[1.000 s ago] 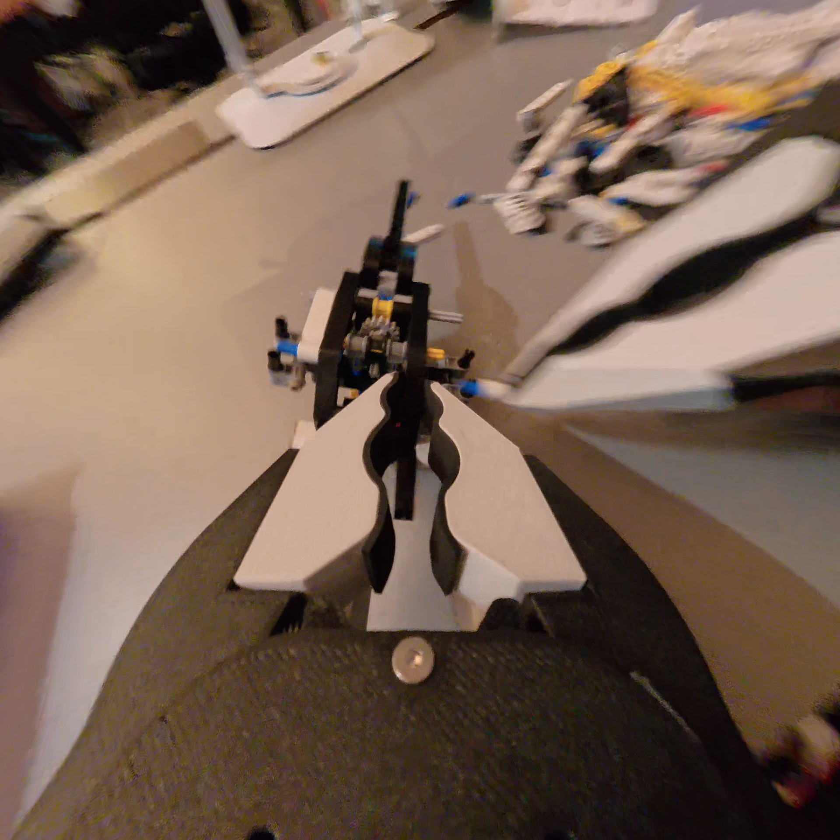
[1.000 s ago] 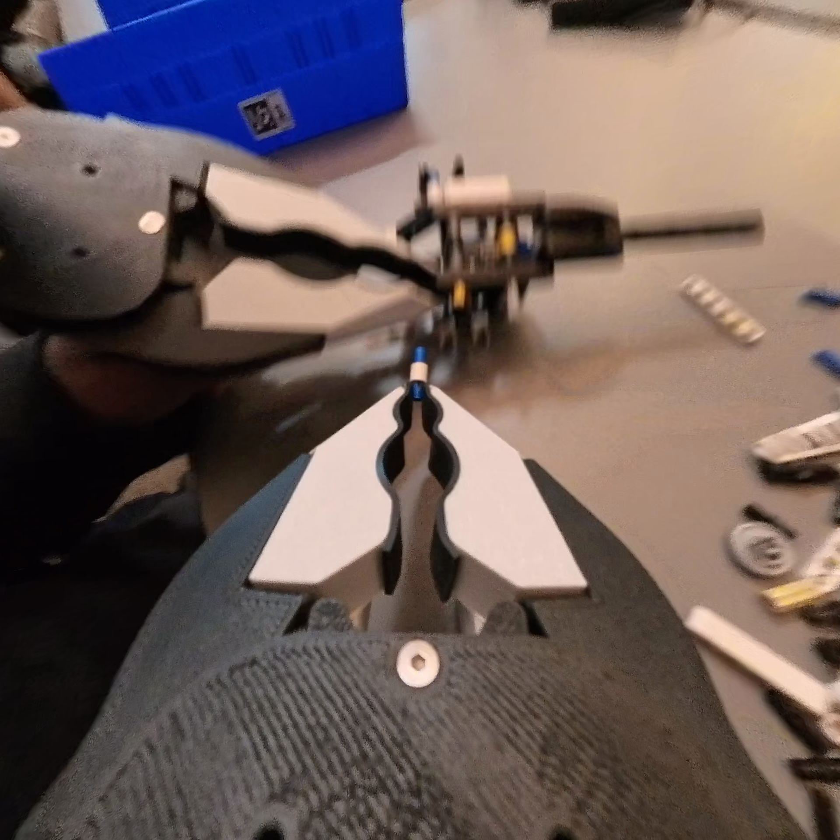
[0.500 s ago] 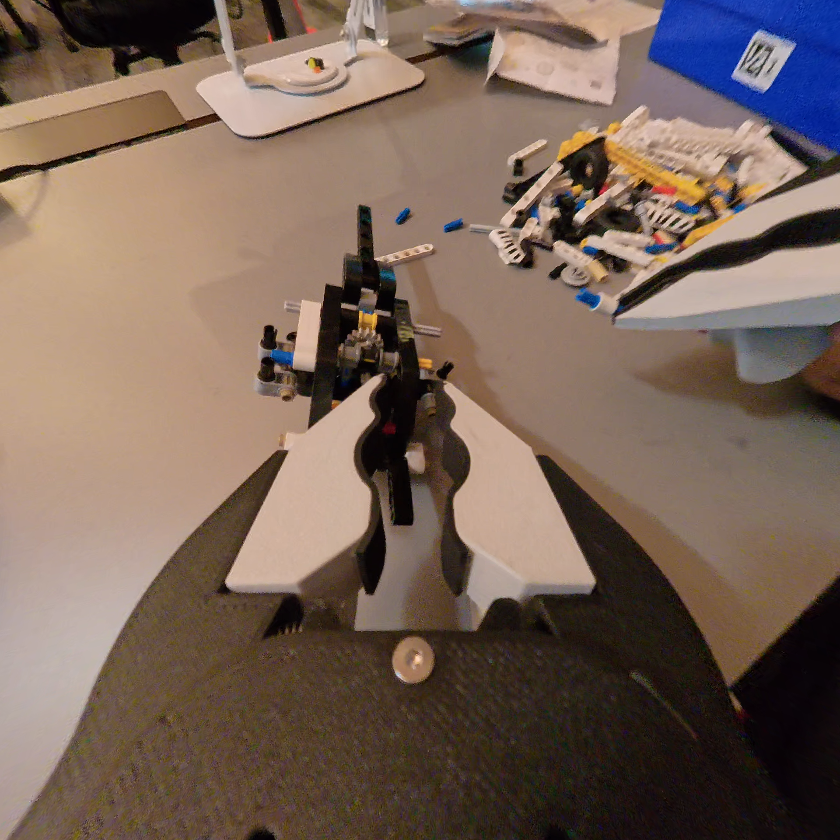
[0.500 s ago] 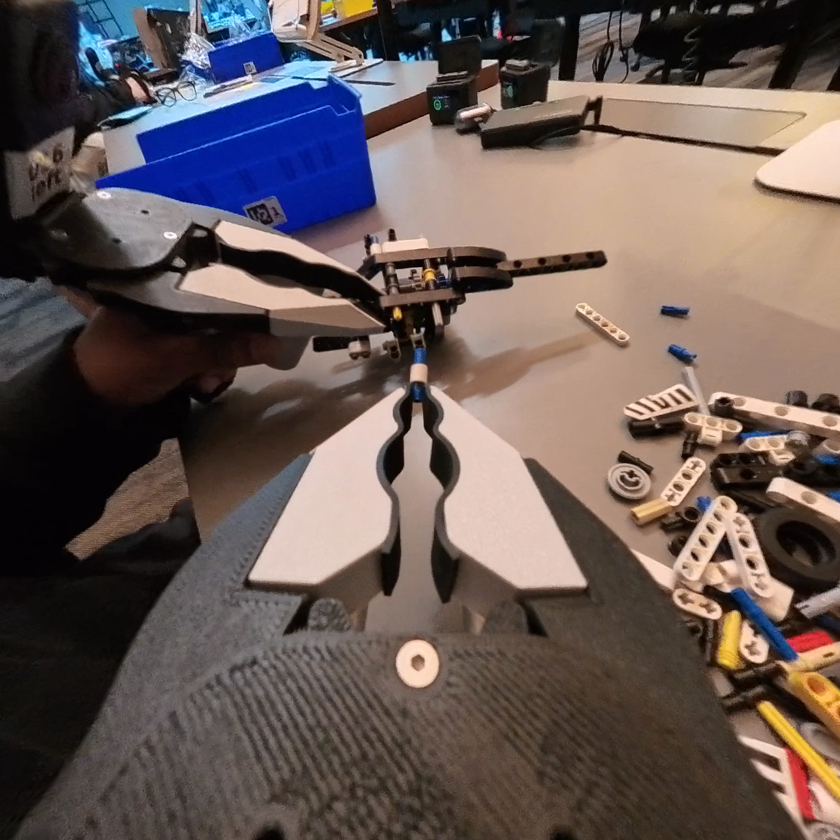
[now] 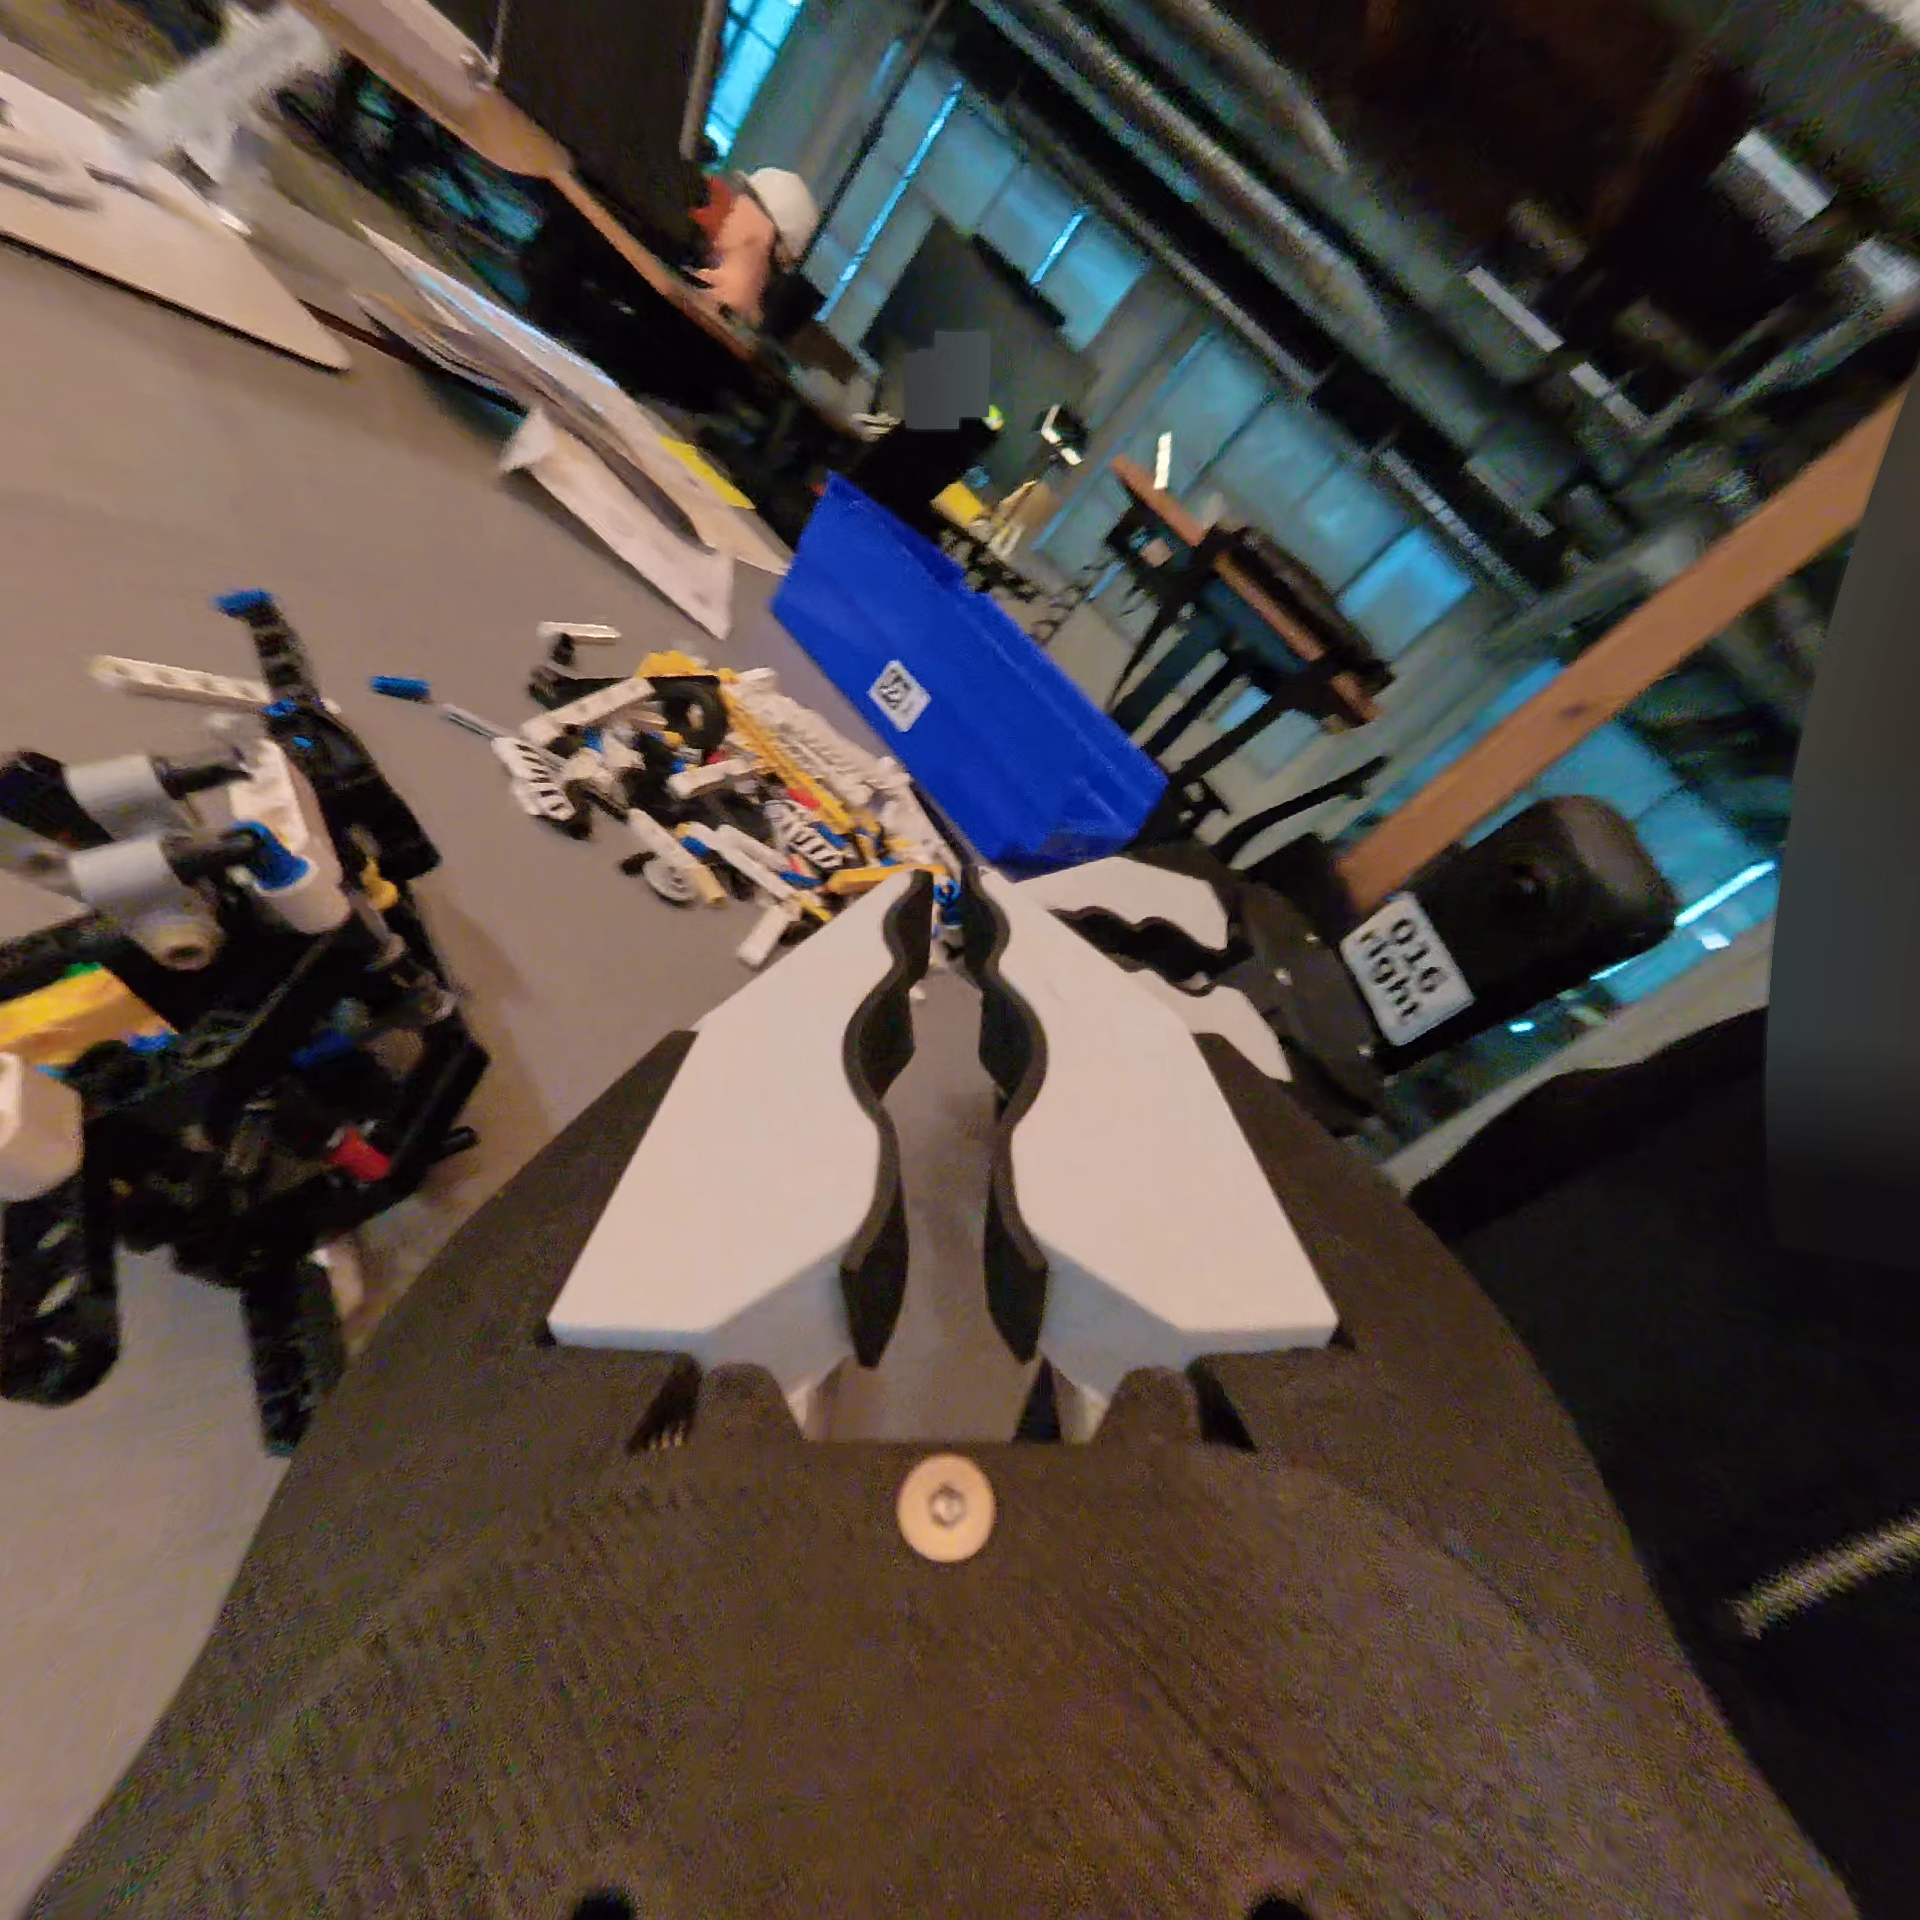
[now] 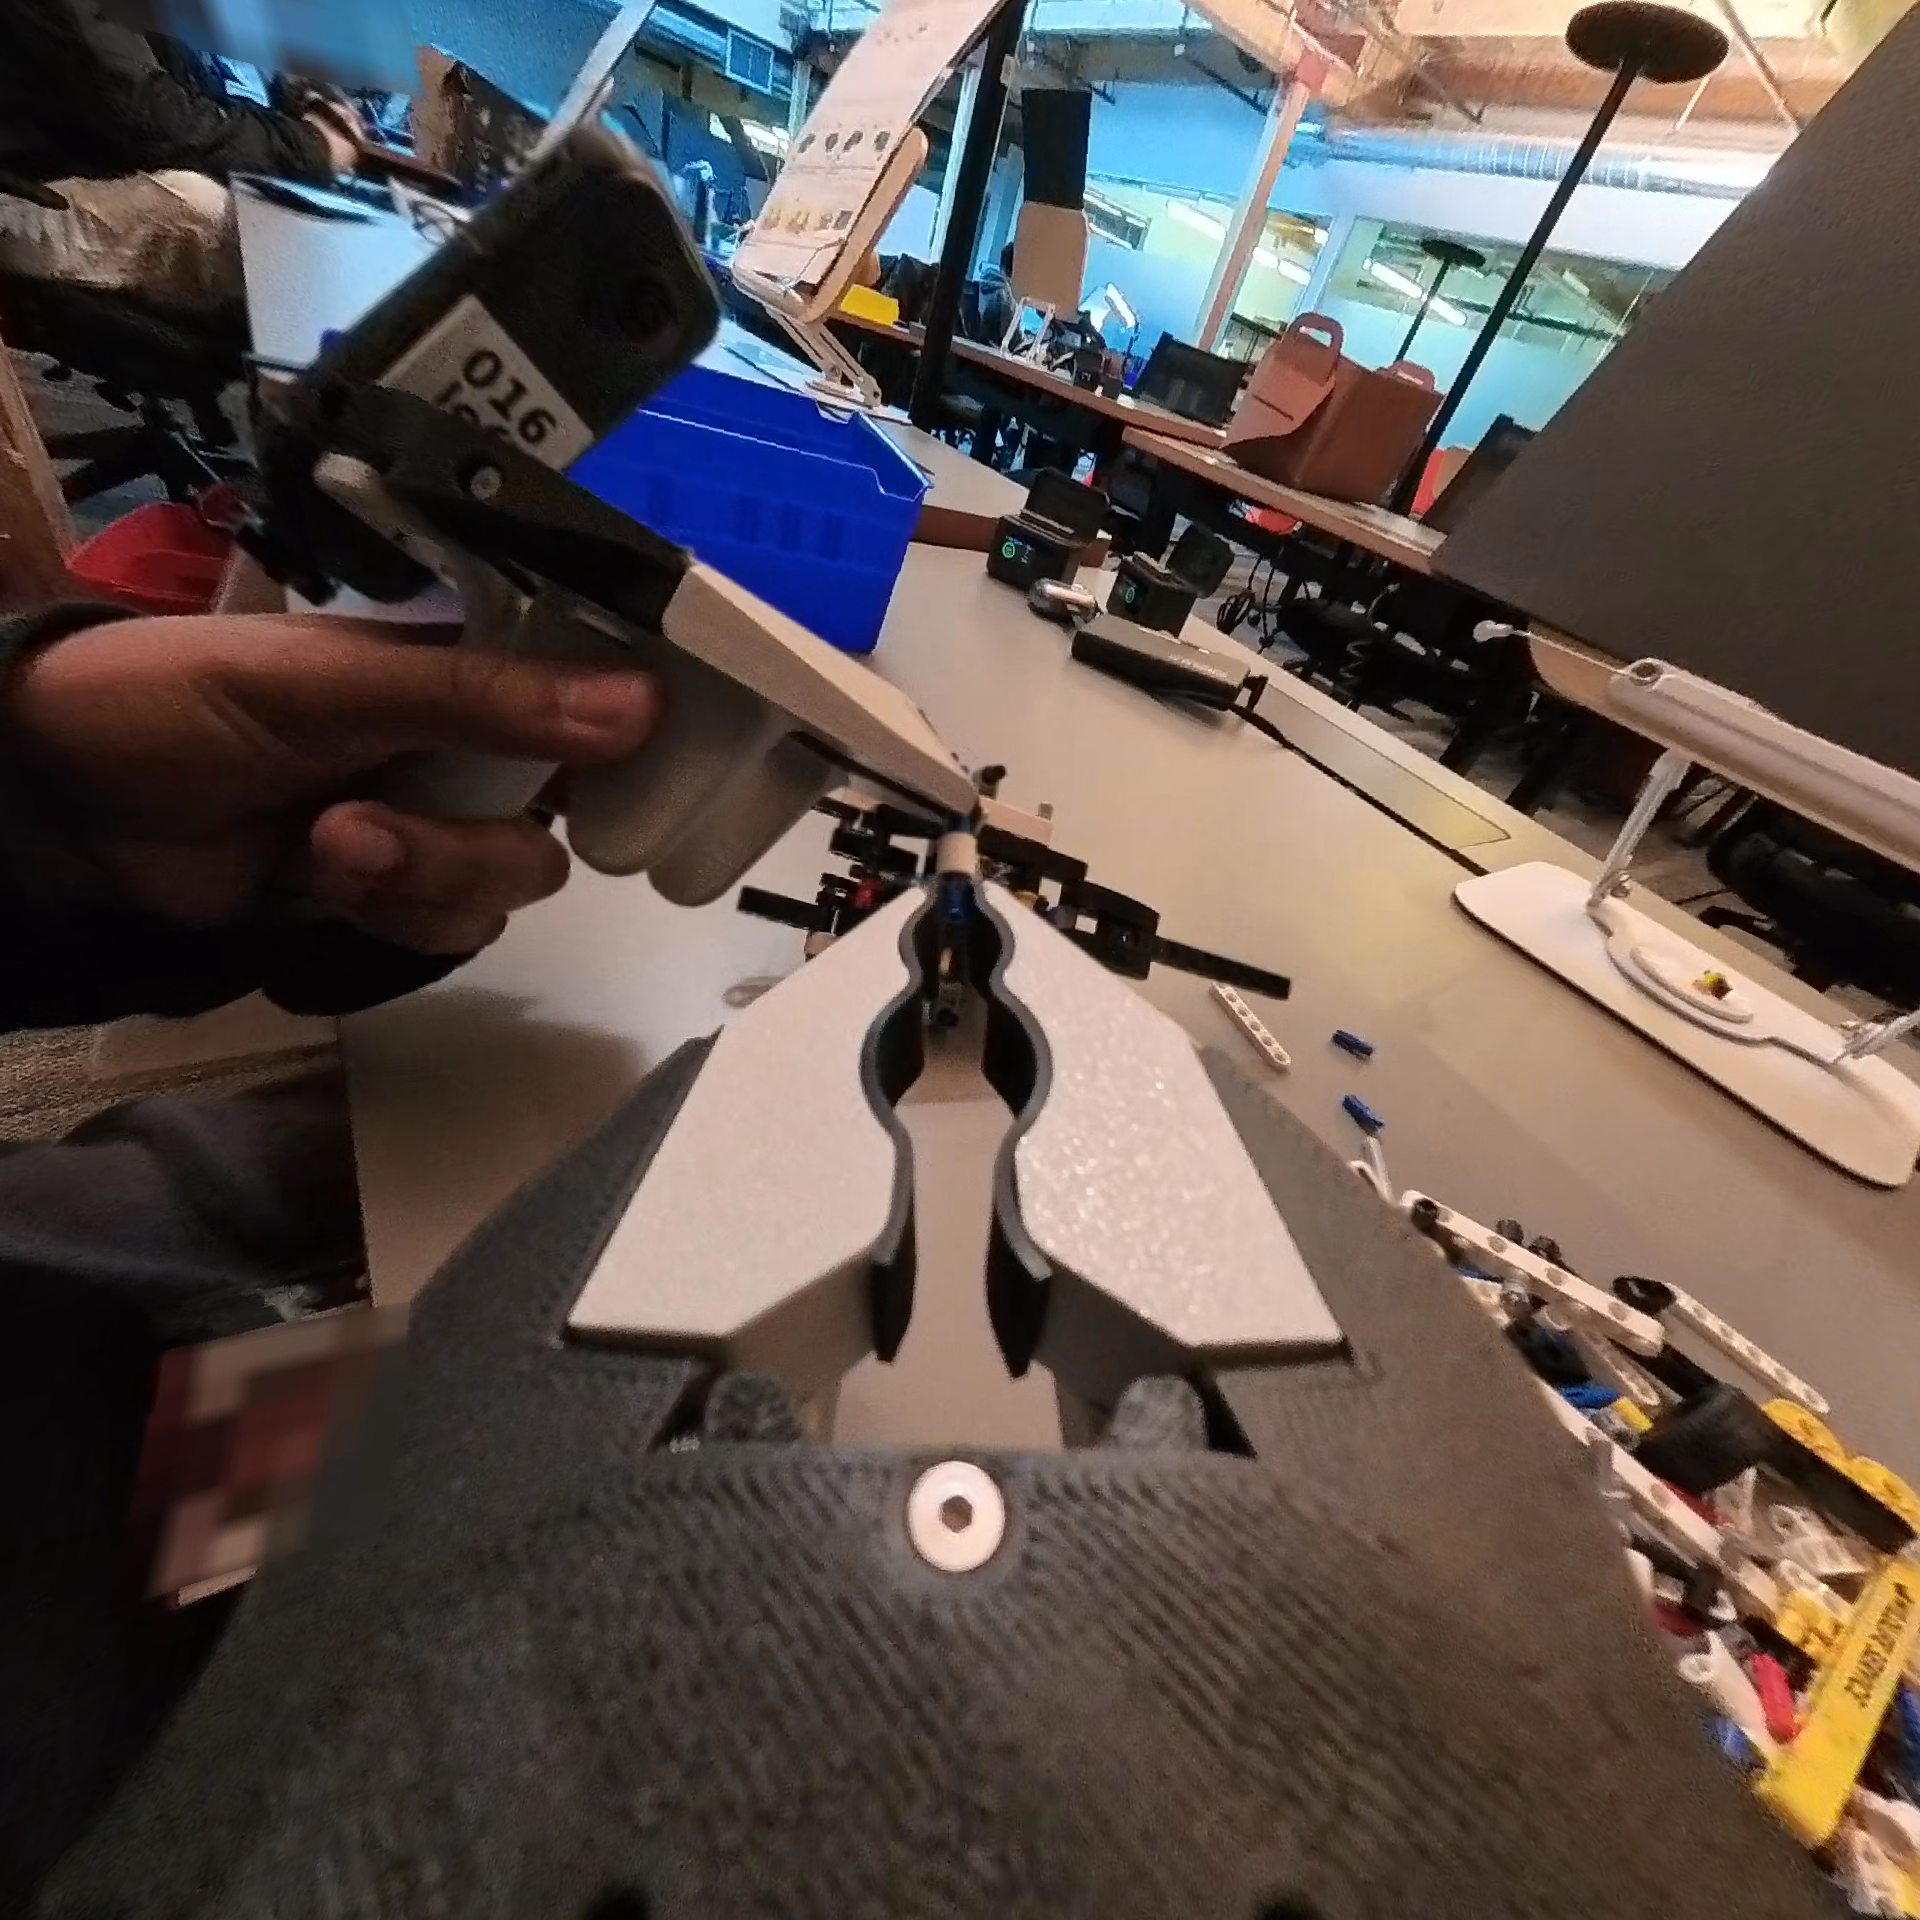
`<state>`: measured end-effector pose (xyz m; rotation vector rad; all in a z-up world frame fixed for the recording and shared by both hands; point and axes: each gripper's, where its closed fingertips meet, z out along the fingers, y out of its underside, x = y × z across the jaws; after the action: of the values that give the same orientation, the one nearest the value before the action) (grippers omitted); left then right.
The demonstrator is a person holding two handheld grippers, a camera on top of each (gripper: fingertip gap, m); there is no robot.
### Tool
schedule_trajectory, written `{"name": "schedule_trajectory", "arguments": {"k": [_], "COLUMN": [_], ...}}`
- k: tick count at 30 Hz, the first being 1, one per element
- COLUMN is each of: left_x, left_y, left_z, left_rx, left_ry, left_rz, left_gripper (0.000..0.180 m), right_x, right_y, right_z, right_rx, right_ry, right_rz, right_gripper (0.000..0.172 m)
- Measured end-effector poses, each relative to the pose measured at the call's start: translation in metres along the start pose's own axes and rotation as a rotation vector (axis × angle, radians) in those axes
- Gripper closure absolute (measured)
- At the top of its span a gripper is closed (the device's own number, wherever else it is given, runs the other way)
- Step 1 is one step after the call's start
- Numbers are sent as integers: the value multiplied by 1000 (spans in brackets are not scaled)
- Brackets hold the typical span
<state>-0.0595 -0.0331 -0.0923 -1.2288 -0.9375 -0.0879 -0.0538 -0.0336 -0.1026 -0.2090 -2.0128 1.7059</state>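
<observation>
My left claw [image 5: 943, 896] stands narrowly parted, and its tips meet the small blue-and-white pin [image 6: 958, 854] that my right claw [image 6: 957, 909] pinches by its blue end; I cannot tell whether the left pads press on it. On the grey tabletop [image 5: 312, 499] sits a blue bin [image 5: 966, 675]. The black brick assembly [image 5: 239, 997] lies left of my left claw, apart from it. A pile of loose bricks [image 5: 717, 790] spreads just ahead. A hand [image 6: 291, 769] grips the left handle.
</observation>
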Motion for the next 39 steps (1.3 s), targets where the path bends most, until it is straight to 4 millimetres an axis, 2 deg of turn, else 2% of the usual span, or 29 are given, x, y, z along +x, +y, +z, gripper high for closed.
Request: {"name": "schedule_trajectory", "arguments": {"k": [7, 17, 19, 21, 29, 34, 35, 36, 39], "left_x": [8, 13, 16, 17, 15, 18, 18, 18, 18], "left_y": [3, -2, -3, -5, -5, -3, -2, -4, -3], "left_z": [2, 3, 3, 2, 1, 5, 6, 5, 6], "left_rx": [6, 70, 86, 107, 118, 122, 127, 140, 140], "left_ry": [134, 225, 258, 282, 277, 289, 292, 300, 311], "left_rz": [-160, -267, -290, -318, -314, -349, -361, -377, -413], "left_gripper": [175, 176, 170, 174, 177, 177, 177, 177, 177], "right_x": [-2, 1, 1, 0, -2, -4, -4, -1, 2], "right_y": [-5, -11, -12, -14, -17, -19, -19, -20, -20], "right_z": [-3, -6, -6, -6, -7, -4, -4, -5, -6], "right_rx": [28, 68, 69, 84, 119, 135, 135, 137, 132], "right_ry": [4, 17, 21, 17, 23, 48, 58, 80, 94], "right_rz": [-22, -8, 3, 10, -8, -54, -63, -73, -90], "right_gripper": [171, 171, 171, 171, 170, 155, 157, 166, 168]}}
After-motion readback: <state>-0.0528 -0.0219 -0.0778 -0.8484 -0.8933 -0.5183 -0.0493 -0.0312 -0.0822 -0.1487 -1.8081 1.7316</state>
